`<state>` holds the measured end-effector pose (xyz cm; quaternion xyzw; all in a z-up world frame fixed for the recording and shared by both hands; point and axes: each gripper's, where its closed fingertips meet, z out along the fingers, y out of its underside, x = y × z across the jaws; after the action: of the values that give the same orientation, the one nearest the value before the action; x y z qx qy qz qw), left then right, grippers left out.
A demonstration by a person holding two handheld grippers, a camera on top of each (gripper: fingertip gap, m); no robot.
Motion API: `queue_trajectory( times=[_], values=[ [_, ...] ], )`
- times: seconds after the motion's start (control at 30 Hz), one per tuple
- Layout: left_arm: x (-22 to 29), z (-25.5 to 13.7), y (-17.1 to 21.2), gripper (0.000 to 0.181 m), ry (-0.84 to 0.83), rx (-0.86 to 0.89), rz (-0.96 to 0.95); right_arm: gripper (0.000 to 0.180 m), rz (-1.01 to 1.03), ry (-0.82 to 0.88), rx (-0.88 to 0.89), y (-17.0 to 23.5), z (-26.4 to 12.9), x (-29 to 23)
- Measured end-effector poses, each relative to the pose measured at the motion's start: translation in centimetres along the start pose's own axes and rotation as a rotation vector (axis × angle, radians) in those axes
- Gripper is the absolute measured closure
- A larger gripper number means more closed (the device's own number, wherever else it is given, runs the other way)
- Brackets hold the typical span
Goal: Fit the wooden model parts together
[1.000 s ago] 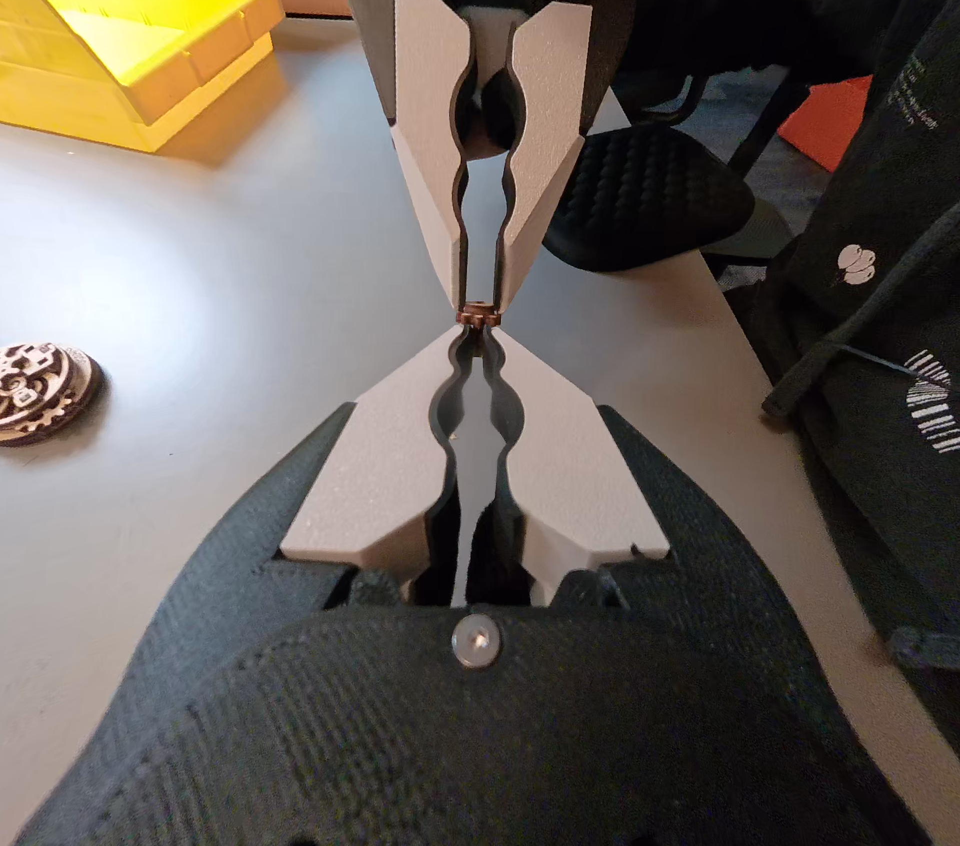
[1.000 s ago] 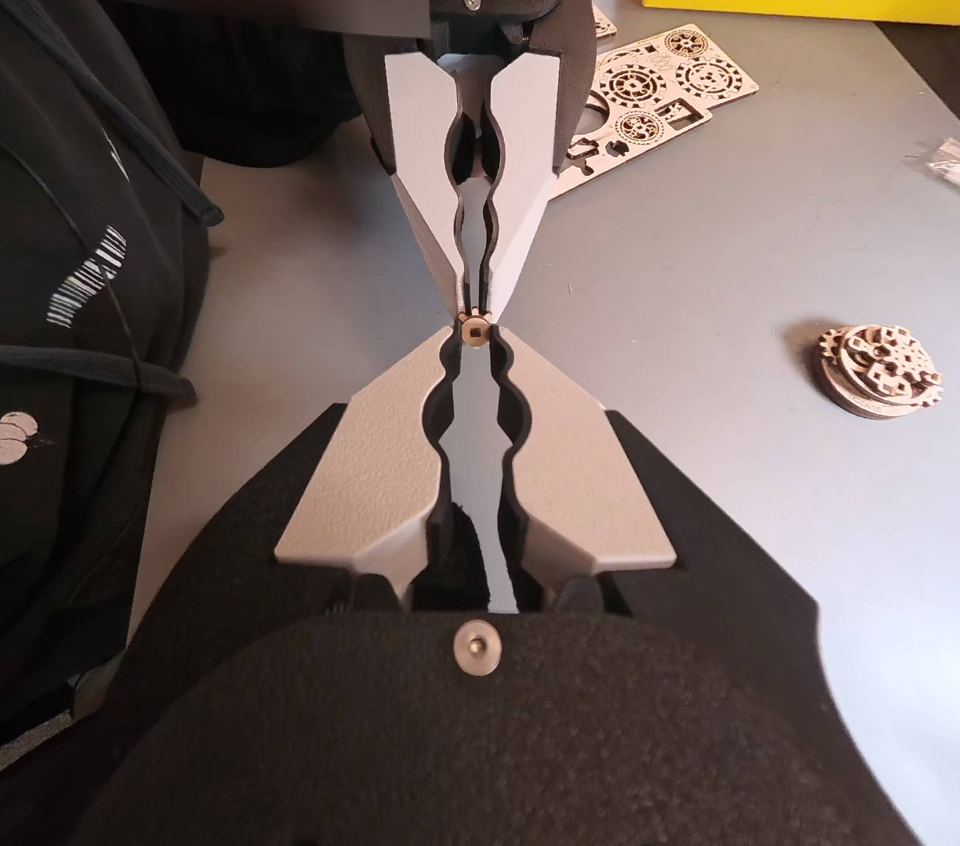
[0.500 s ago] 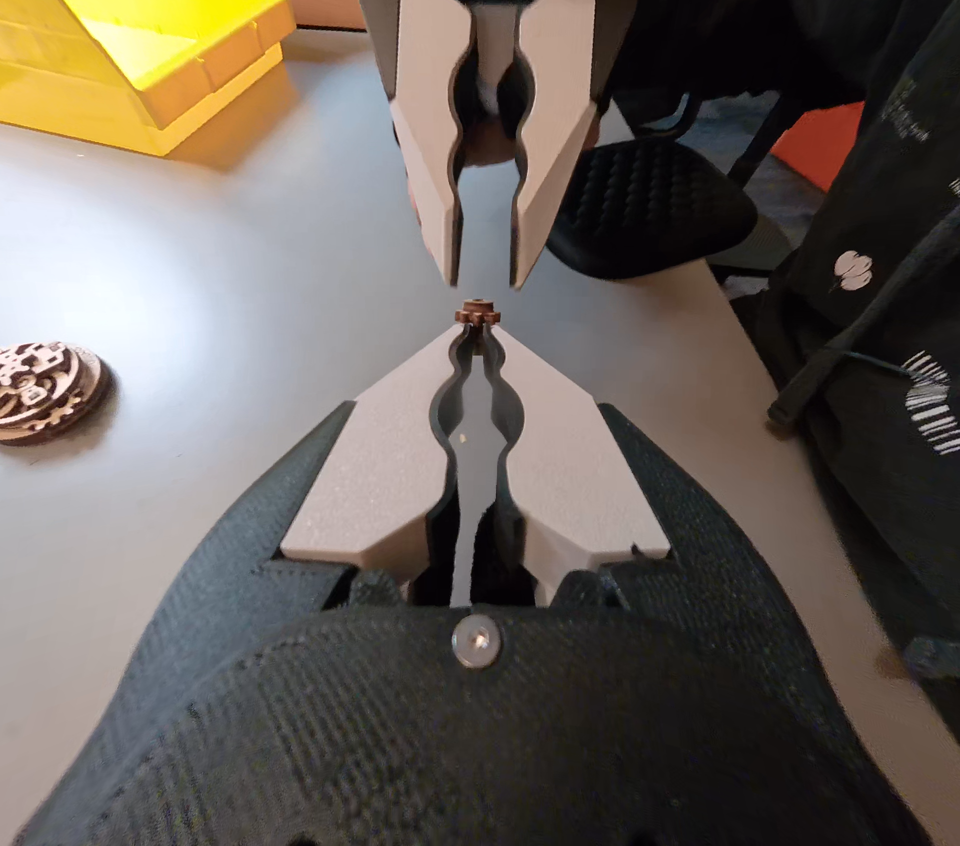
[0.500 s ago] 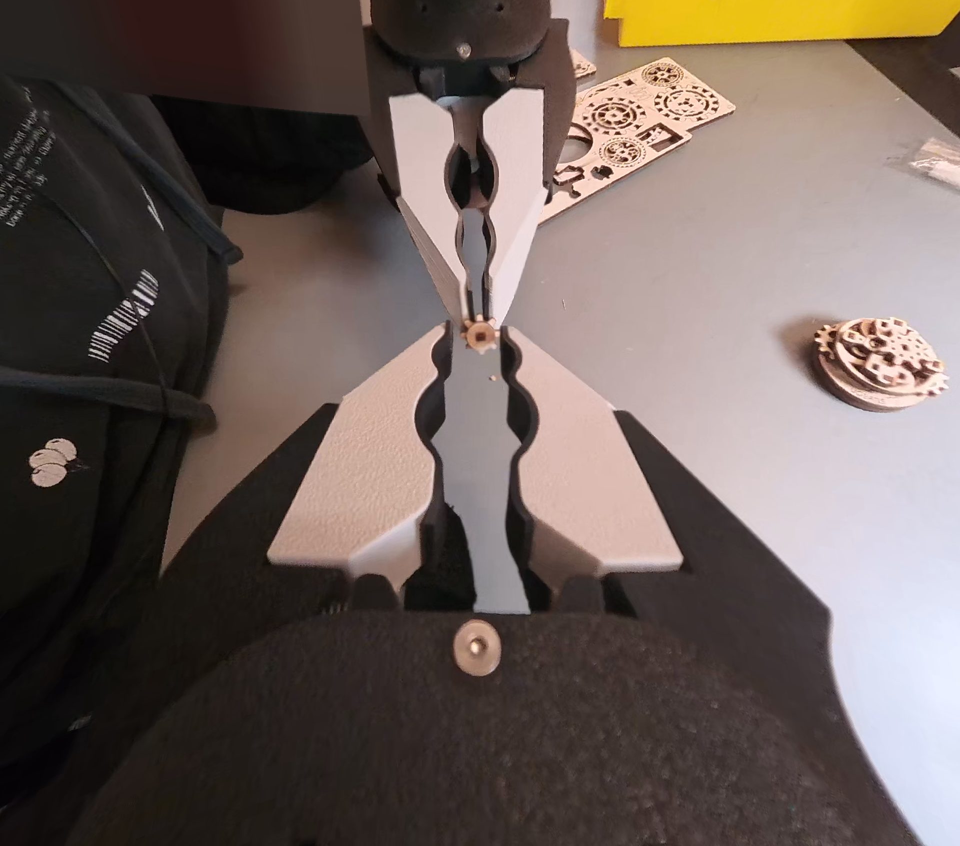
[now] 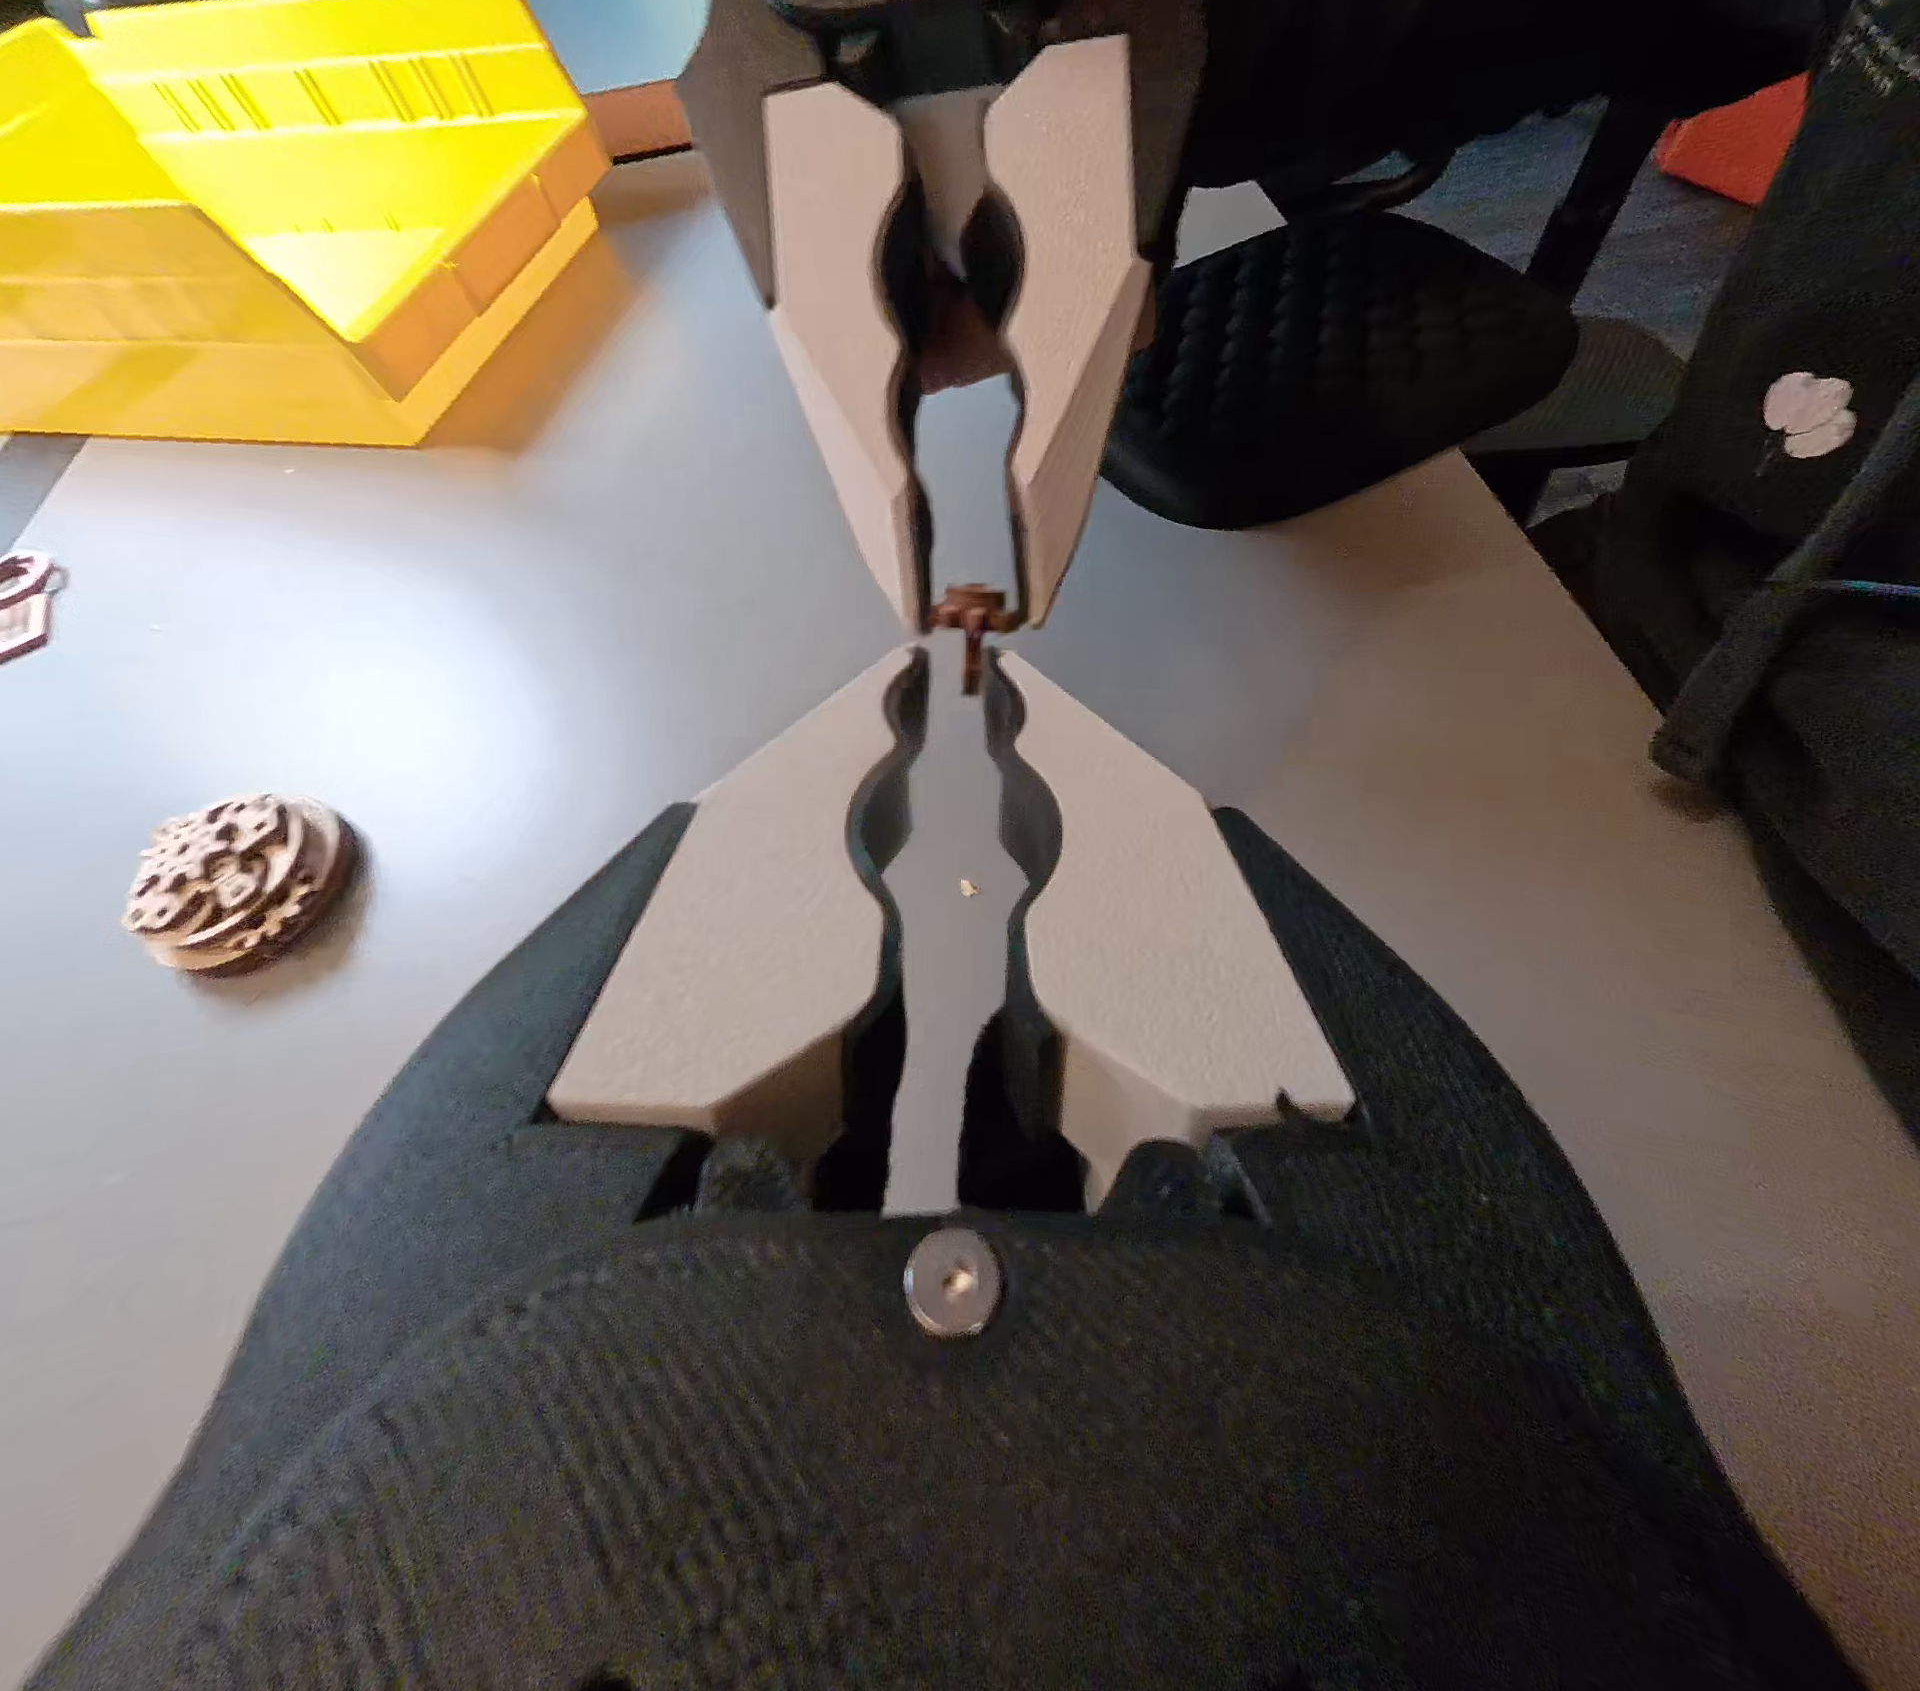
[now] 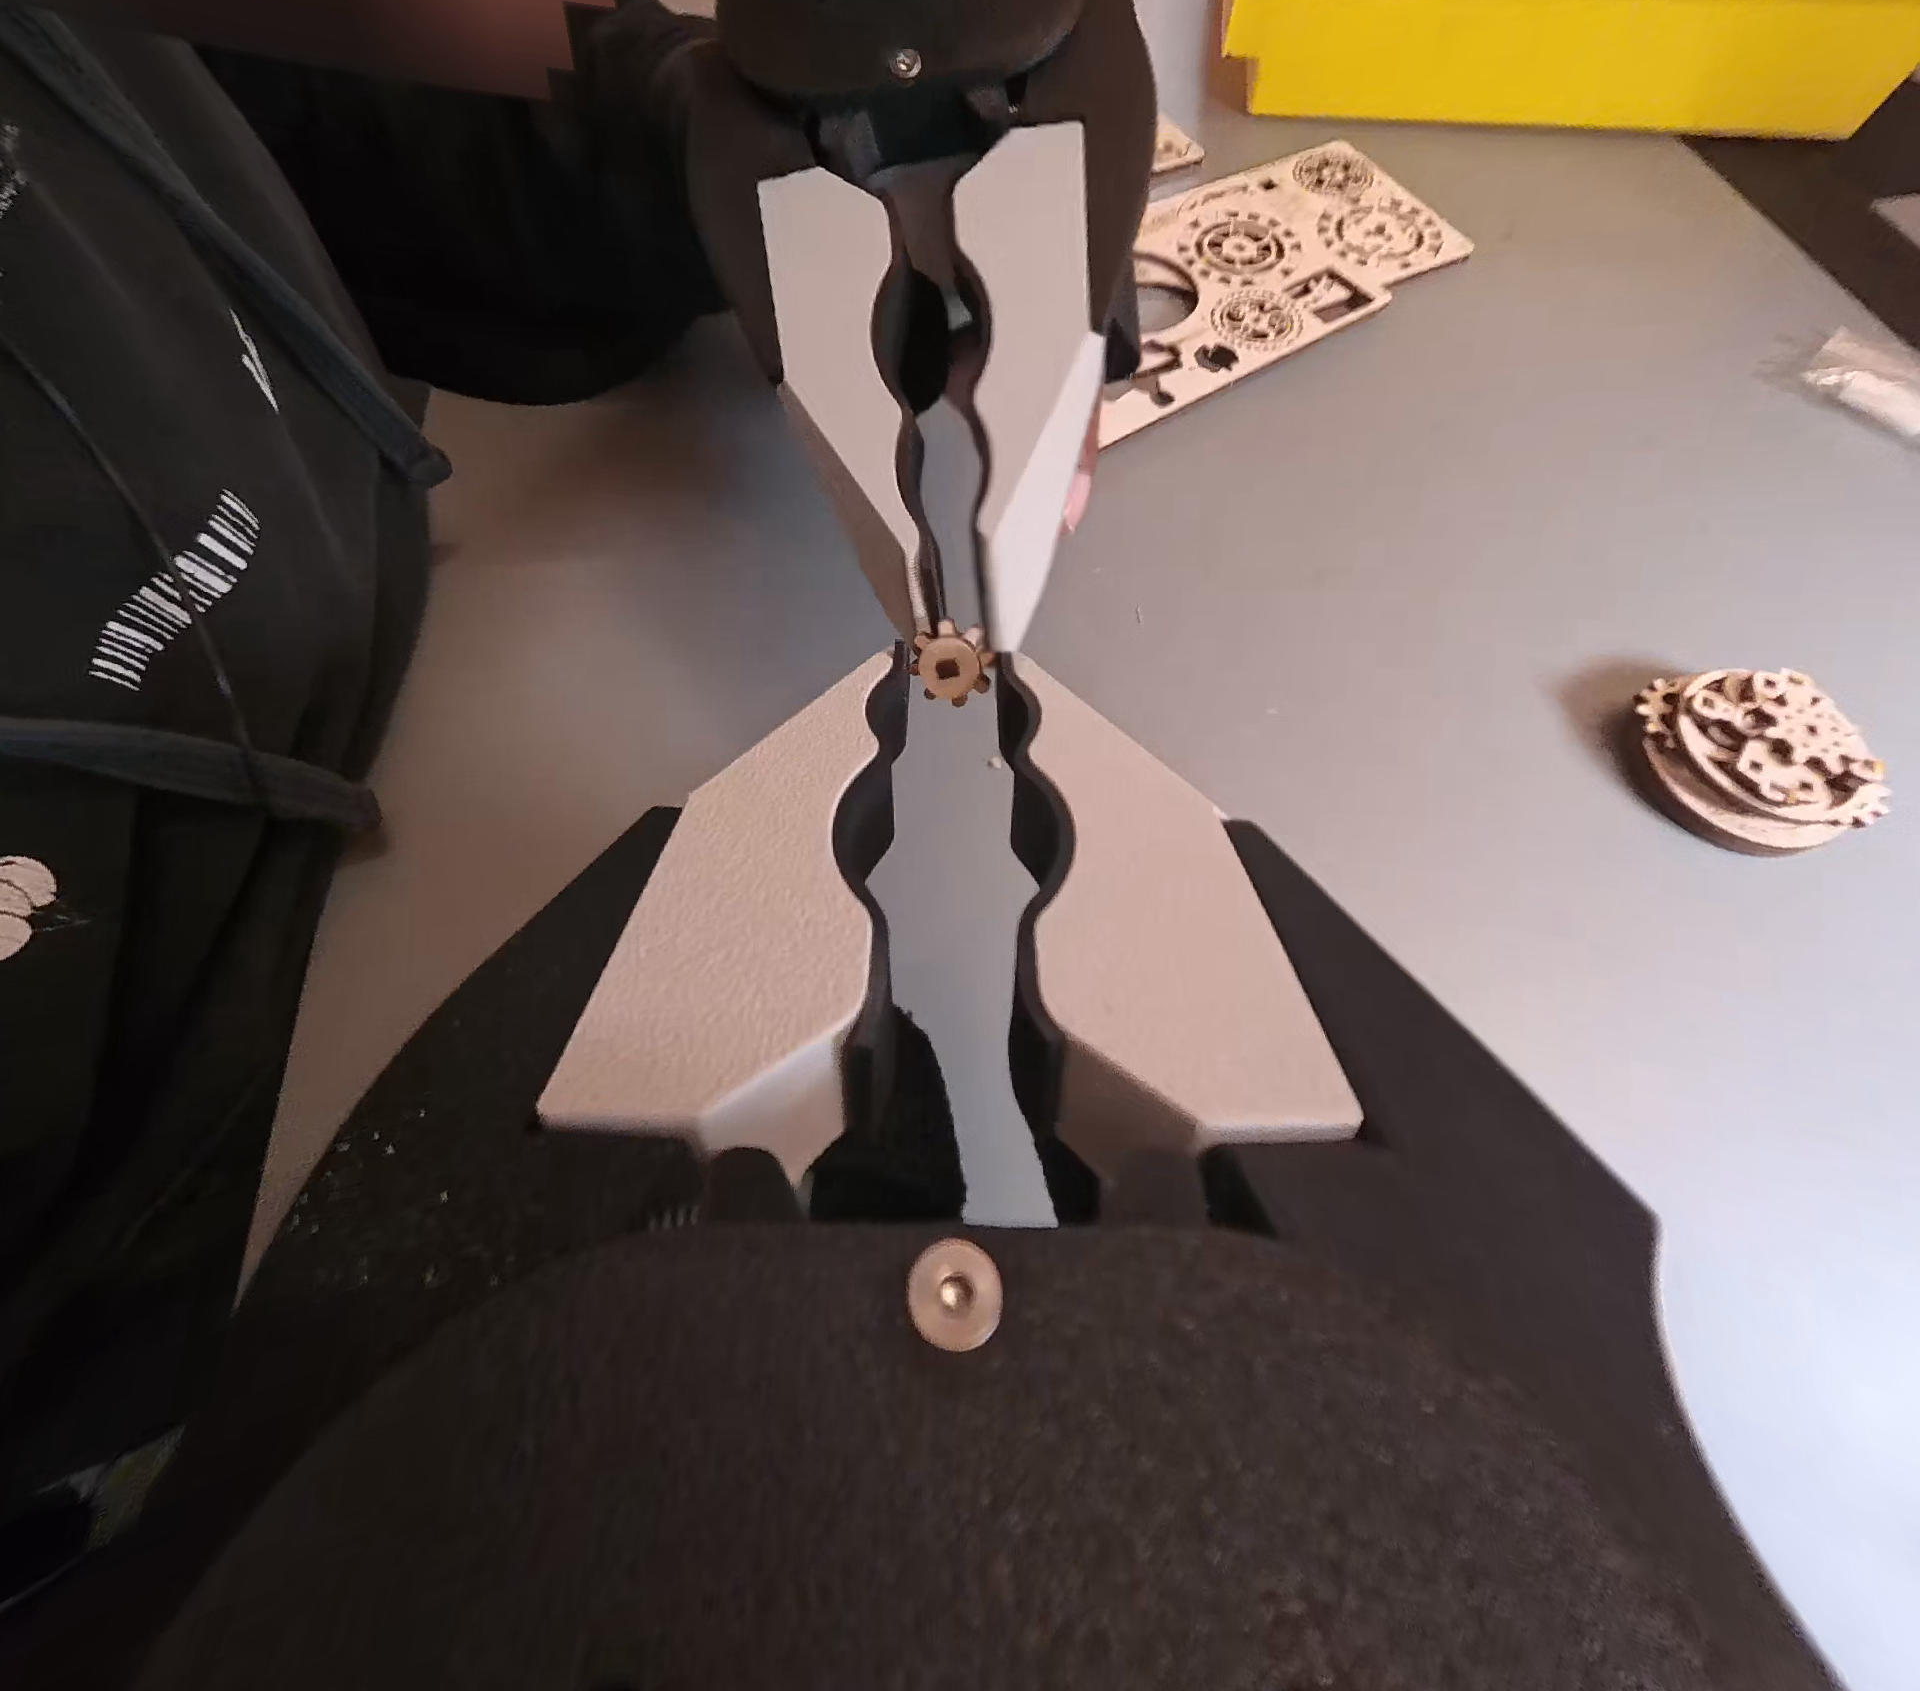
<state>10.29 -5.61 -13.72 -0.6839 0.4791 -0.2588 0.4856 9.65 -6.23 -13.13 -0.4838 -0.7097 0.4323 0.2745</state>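
Left claw [image 5: 954, 659]: narrow gap between the tips, gripping nothing; it points tip to tip at the other claw above the table [image 5: 499, 665].
Right claw [image 6: 948, 662]: closed on a small wooden gear [image 6: 950, 671], pinched at the rim by both tips.
Gear: held clear of the table. In the left wrist view a short peg [image 5: 970, 667] hangs from its underside into the left claw's gap; whether the peg touches a finger, I cannot tell.
Round gear assembly [image 6: 1761, 758]: flat on the table, well apart from both claws.
Wooden parts sheet [image 6: 1299, 270]: flat on the table behind the left claw, some cut-outs empty.
Yellow bins [image 5: 312, 207]: stacked at the far table edge.
Person: dark clothing at the near table edge.
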Motion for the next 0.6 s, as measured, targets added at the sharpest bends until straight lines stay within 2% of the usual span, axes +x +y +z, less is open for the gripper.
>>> queue_trajectory(
  times=[0.1, 0.17, 0.3, 0.37, 0.43, 0.5, 0.6],
  values=[
    [-0.8, -0.7, 0.2, 0.158, -0.009, 0.021, -0.050, 0.165, -0.094, 0.078, 0.019, 0.0, -0.5, 0.4],
    [-1.1, -1.1, 0.5, 0.156, 0.041, 0.051, -0.187, 0.166, -0.206, 0.173, -0.001, 0.6, -0.6, 1.0],
    [-1.8, -0.7, 1.3, 0.159, 0.194, 0.120, -0.669, 0.165, -0.587, 0.489, -0.061, 0.5, -0.6, 3.3],
    [-2.7, -1.0, 0.7, 0.160, 0.259, 0.244, -0.880, 0.165, -0.803, 0.620, -0.091, 0.0, -0.6, 3.9],
    [-3.9, -1.7, -0.3, 0.161, 0.306, 0.400, -1.040, 0.165, -0.932, 0.695, -0.074, -0.5, -0.4, 4.1],
    [-4.7, -2.2, -0.6, 0.161, 0.339, 0.482, -1.129, 0.166, -1.007, 0.739, -0.048, -0.8, -0.2, 4.1],
    [-4.8, -2.0, -0.7, 0.165, 0.347, 0.505, -1.165, 0.166, -1.091, 0.769, -0.038, -1.0, -0.1, 4.1]
  ],
)
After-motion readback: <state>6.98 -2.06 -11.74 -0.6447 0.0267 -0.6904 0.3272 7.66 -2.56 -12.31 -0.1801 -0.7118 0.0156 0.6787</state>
